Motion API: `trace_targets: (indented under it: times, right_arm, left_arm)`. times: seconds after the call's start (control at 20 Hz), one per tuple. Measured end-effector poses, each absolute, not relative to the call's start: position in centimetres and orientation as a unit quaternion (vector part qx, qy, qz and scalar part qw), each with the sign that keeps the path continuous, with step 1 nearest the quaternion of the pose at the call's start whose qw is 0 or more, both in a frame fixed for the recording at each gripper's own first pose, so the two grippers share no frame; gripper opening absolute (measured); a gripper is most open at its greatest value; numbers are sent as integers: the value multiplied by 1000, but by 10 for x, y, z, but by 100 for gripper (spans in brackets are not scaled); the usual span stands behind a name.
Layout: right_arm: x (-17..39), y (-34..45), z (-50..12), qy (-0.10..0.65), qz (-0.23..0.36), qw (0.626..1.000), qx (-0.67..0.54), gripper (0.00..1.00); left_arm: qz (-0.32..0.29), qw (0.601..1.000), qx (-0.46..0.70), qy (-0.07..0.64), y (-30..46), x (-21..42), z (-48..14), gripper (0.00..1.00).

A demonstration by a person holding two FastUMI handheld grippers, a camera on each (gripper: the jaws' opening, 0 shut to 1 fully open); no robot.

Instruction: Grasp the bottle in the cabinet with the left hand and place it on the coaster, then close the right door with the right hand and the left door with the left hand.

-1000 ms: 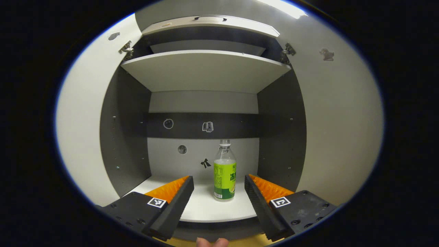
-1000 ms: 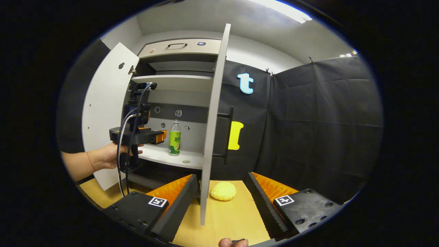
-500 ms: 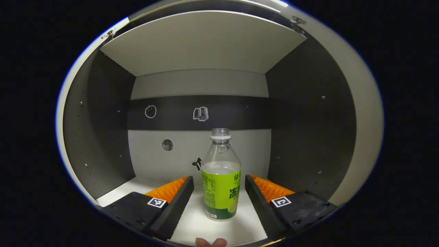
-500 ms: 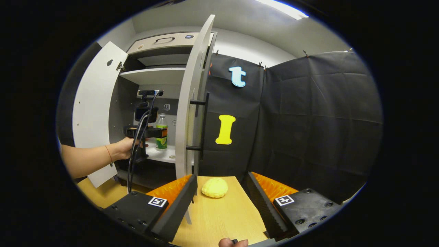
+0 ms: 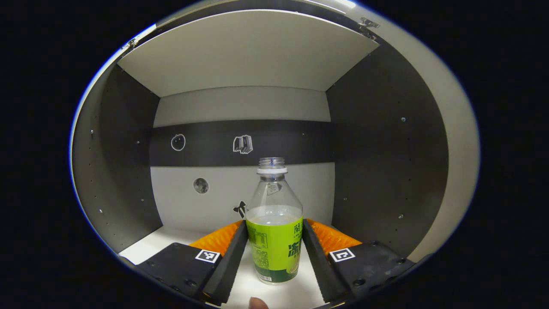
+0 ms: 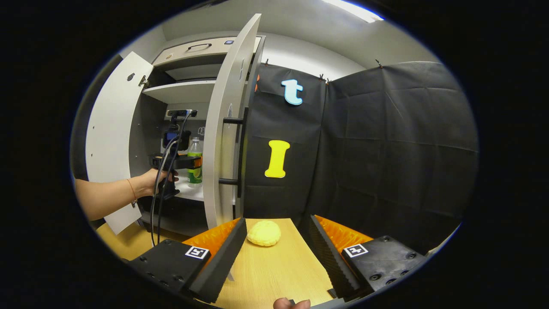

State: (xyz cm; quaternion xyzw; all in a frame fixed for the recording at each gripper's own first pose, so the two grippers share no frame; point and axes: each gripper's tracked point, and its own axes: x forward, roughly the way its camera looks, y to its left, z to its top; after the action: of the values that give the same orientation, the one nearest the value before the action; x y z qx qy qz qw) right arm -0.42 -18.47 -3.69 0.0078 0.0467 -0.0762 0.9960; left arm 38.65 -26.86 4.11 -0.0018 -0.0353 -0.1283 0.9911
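Observation:
A clear bottle (image 5: 274,240) with a green label and no cap stands upright on the cabinet's lower shelf (image 5: 141,251). My left gripper (image 5: 274,223) is inside the cabinet with one finger pressed to each side of the label. In the right gripper view the bottle (image 6: 195,146) shows past the right door (image 6: 221,141), with a hand (image 6: 150,182) holding the left gripper beside it. My right gripper (image 6: 277,219) hangs open over the wooden table (image 6: 279,270), with the yellow coaster (image 6: 263,233) just beyond its fingertips. The left door (image 6: 113,141) stands wide open.
The right door's black bar handle (image 6: 240,150) faces the booth wall. An upper shelf (image 5: 244,51) roofs the compartment, and dark side walls (image 5: 386,163) close it in. A cable (image 6: 156,201) hangs from the left gripper.
My left gripper pushed into the cabinet until the bottle sat between its fingers, then the fingers narrowed onto the label. The right gripper view swung right, so the right door now shows more of its outer face.

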Motion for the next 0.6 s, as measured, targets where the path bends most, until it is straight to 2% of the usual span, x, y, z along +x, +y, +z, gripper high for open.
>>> trace_targets:
  times: [0.3,0.6]
  right_arm:
    - [-16,-162,-26,36,-61,997,11,98]
    - [-34,-137,-22,33,-48,998,6,98]
  left_arm:
    - [-152,986,-2,-63,-245,311,74,78]
    - [-156,986,-19,-61,-206,228,61,78]
